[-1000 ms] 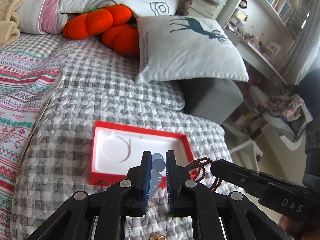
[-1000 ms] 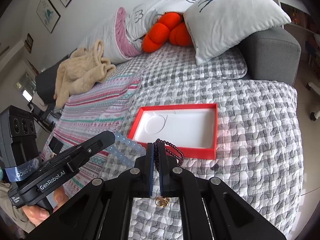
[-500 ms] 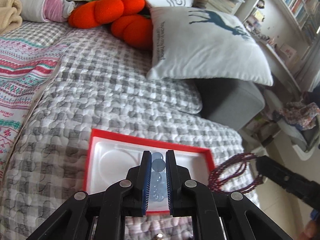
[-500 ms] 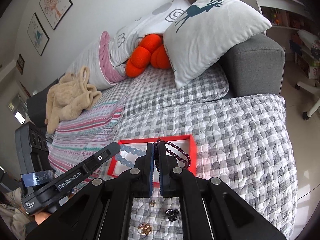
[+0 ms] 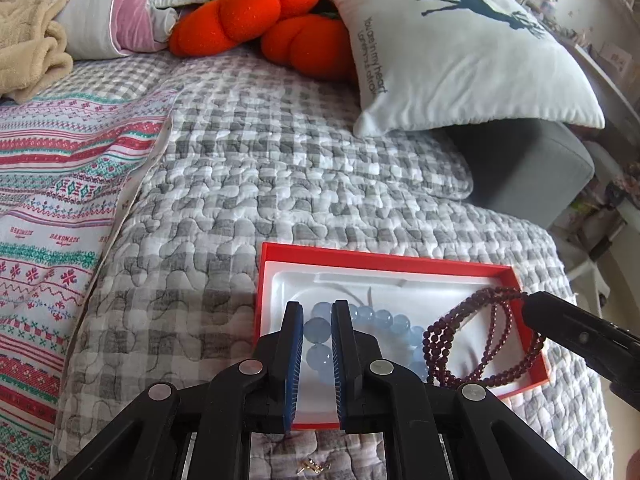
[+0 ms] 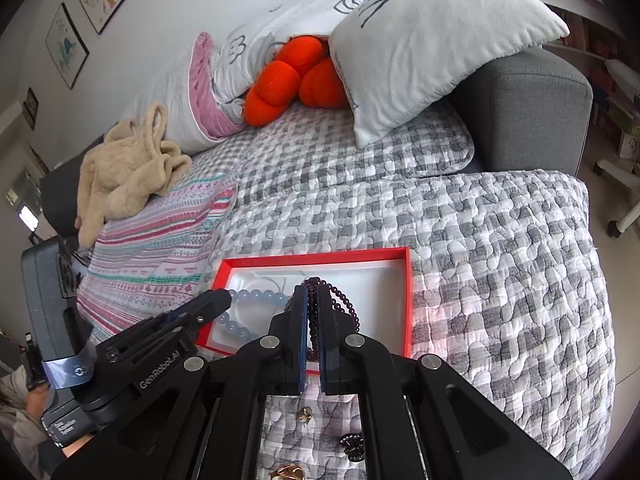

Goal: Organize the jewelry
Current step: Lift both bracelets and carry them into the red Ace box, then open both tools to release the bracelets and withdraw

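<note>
Both bracelets have come down from above the quilt into the red box point(image 5: 384, 258): the pale blue bead bracelet point(image 5: 384, 322) now hangs over its white insert, clenched in the left claw point(image 5: 317, 312), and the dark red bead strand point(image 6: 340, 300) dangles beside it, pinched in the right claw point(image 6: 311, 294). Neither is released yet — that step is left. Small gold pieces point(image 6: 306, 414) and a dark ornament point(image 6: 352, 444) (nearer than the box) lie on the checked quilt point(image 6: 500, 280), unsorted.
</note>
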